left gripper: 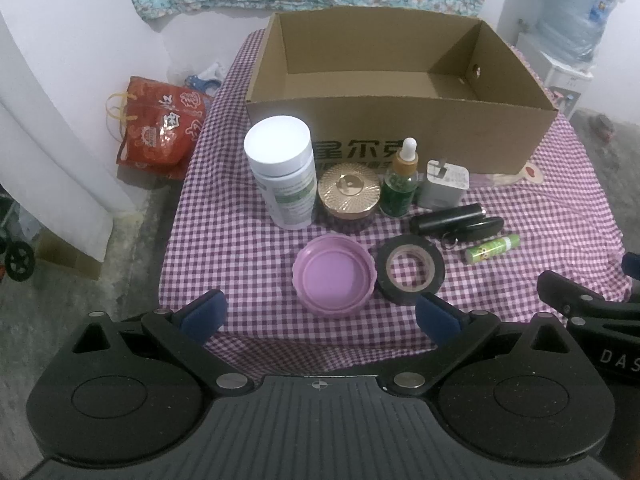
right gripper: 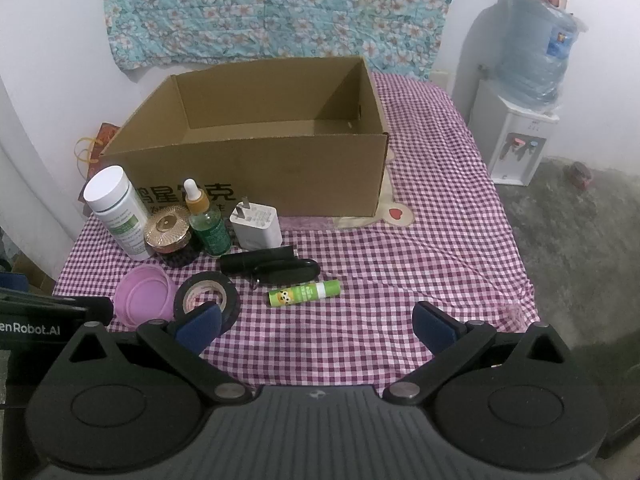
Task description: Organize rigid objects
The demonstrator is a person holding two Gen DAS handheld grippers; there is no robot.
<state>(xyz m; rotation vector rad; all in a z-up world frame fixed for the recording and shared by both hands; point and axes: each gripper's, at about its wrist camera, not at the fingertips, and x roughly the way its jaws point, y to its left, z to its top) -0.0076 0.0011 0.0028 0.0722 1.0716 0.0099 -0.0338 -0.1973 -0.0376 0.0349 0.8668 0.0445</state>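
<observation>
One bench (left gripper: 240, 240) first, covered in a purple and white checked cloth. Then one big brown cardboard box (left gripper: 400, 128), set at the back of the bench, open on top, empty as far as could be seen.

Next, the left gripper (left gripper: 320, 312), held low over the near edge of the cloth. Had its blue fingers (left gripper: 208, 308) spread wide apart and held nothing. Same for the right gripper (right gripper: 316, 322), more to the right side: fingers (right gripper: 434, 324) wide apart, nothing between them, only bare cloth ahead.

Saw all the small things out on the cloth, in front of the box, none inside it. Found a tall white bottle (left gripper: 280, 168) standing at the left end of a row. Just beside it, a round jar with a gold lid (left gripper: 348, 196). Closer to the left gripper, a pink lid (left gripper: 334, 280) lying with its hollow side up, and just right of it a black roll of tape (left gripper: 410, 274) lying flat.

Back in the row, saw a white plug (left gripper: 444, 188) and a little green dropper bottle (left gripper: 402, 184) standing side by side. Below them, a black tube (left gripper: 448, 218) lying on its side, touching a black thing with a ring (left gripper: 480, 228). Last and smallest, a green stick (left gripper: 492, 248) lying near those two.
</observation>
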